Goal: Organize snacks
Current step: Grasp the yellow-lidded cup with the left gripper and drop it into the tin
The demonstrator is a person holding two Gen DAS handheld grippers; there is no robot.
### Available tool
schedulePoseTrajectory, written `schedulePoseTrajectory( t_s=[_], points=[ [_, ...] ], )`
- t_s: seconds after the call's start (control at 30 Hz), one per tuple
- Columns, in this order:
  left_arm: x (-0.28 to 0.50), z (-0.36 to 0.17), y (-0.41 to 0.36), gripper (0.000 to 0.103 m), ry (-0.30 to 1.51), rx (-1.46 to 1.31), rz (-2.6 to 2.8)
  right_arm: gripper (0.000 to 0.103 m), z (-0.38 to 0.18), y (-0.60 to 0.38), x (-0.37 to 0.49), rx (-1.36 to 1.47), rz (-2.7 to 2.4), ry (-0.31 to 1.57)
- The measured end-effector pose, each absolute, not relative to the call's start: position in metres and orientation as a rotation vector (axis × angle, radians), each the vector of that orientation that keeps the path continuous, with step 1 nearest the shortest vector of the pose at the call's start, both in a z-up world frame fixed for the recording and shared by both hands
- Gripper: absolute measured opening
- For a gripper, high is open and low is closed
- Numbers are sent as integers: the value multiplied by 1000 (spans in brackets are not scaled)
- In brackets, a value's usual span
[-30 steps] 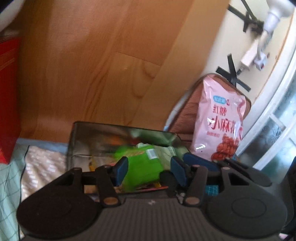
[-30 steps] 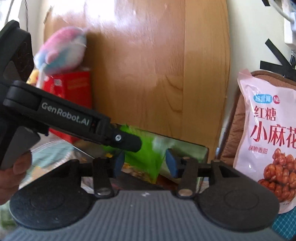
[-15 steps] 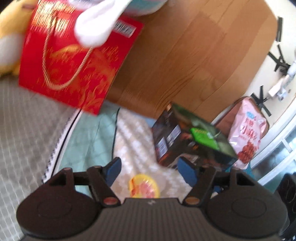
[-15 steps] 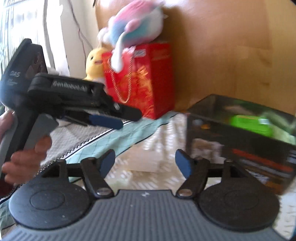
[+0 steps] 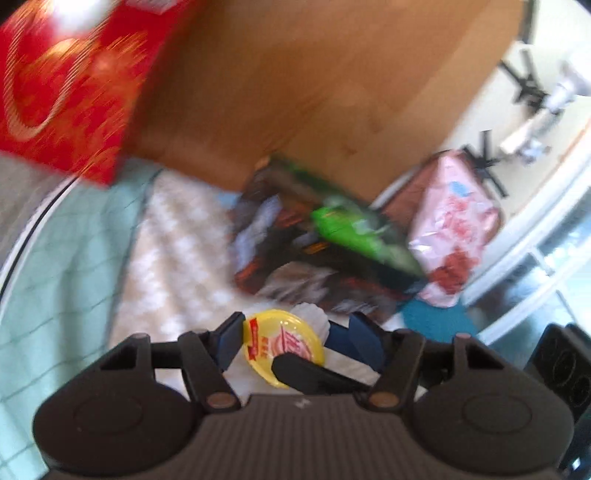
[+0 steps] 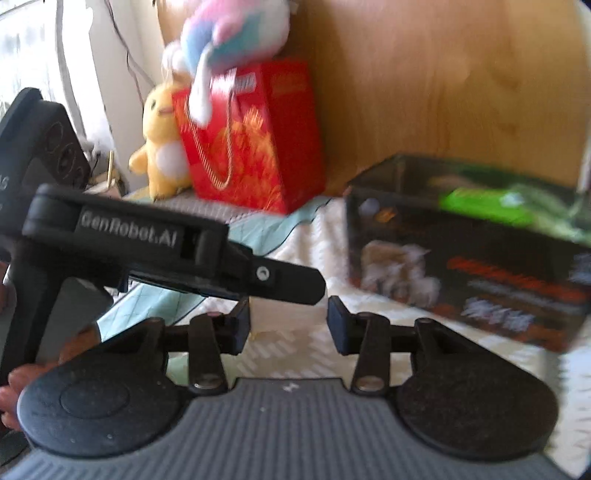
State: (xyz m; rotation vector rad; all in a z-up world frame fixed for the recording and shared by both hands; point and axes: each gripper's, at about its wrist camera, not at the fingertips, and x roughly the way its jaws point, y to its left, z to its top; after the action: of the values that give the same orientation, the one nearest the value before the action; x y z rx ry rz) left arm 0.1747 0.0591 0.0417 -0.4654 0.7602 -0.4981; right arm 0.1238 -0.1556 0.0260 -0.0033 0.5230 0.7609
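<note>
A round yellow-lidded jelly cup point(image 5: 282, 345) lies on the white patterned cloth point(image 5: 177, 258). My left gripper point(image 5: 295, 341) straddles it with jaws closing; the left pad meets the lid's edge, and the right pad looks just clear. One black finger of the right gripper point(image 5: 314, 373) crosses the cup's lower right edge. In the right wrist view my right gripper point(image 6: 290, 325) hovers low over the cloth, jaws closing with nothing between them, and the left gripper's finger point(image 6: 280, 280) reaches across just above it. The dark snack box point(image 6: 469, 266) holds a green packet point(image 6: 480, 203).
A pink snack bag point(image 5: 454, 229) leans beyond the box. A red gift bag point(image 6: 255, 136) stands against the wooden board point(image 6: 424, 74), with a yellow plush point(image 6: 159, 140) beside it and a pastel plush point(image 6: 236, 29) on top. A hand point(image 6: 22, 387) grips the left tool.
The left gripper pulled back from the snack box, leaving the green packet inside, and dropped around the yellow cup. The right gripper swung left, away from the pink bag. Both jaws widened, then narrowed.
</note>
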Motion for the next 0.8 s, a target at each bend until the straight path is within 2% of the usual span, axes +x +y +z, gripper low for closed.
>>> schedulePoseTrajectory(
  t_s=[0.17, 0.27, 0.5, 0.57, 0.8],
  points=[
    [188, 90, 23, 64, 626, -337, -519, 46, 62, -184, 122, 0, 690, 339],
    [214, 96, 10, 64, 607, -282, -495, 46, 75, -188, 142, -2, 657, 299],
    [253, 67, 6, 64, 685, -287, -375, 51, 59, -175, 197, -23, 597, 374],
    [247, 69, 11, 67, 666, -304, -373, 59, 60, -183, 194, 12, 594, 360],
    [184, 83, 27, 67, 629, -364, -423, 59, 52, -250, 152, 133, 558, 387]
  ],
)
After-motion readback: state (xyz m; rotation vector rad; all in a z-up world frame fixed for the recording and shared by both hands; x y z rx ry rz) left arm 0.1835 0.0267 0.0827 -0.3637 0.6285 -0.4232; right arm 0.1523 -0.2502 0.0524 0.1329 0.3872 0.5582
